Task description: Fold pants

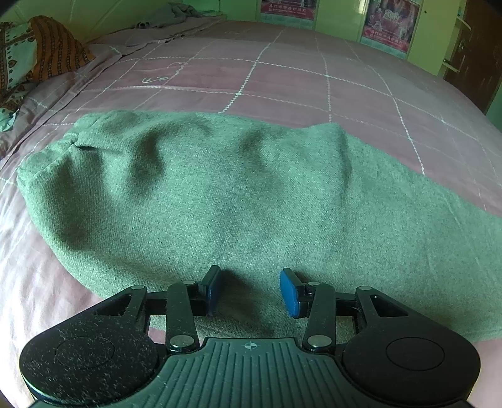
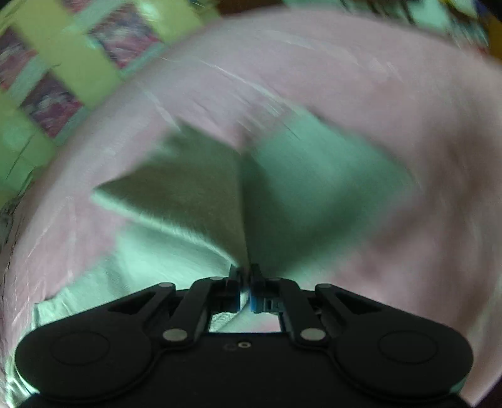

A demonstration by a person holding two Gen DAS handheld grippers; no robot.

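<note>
Pants (image 1: 238, 201) of nubbly green knit, rumpled on pink checked bedsheet (image 1: 282, 72)

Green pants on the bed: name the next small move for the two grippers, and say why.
Probably carry the right gripper, shut on a pinched ridge of the green pants, across to lay that part over the rest. The left gripper hangs open over the near edge, gripping nothing, on the pink bedspread.

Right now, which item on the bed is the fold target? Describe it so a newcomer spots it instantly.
Find the pink checked bedspread covering the bed. Across its near side lies the green knit pants, directly ahead of the left gripper. Unlike the orange patterned cloth and the grey bundle at the far end, it is plain green and spread out.
</note>
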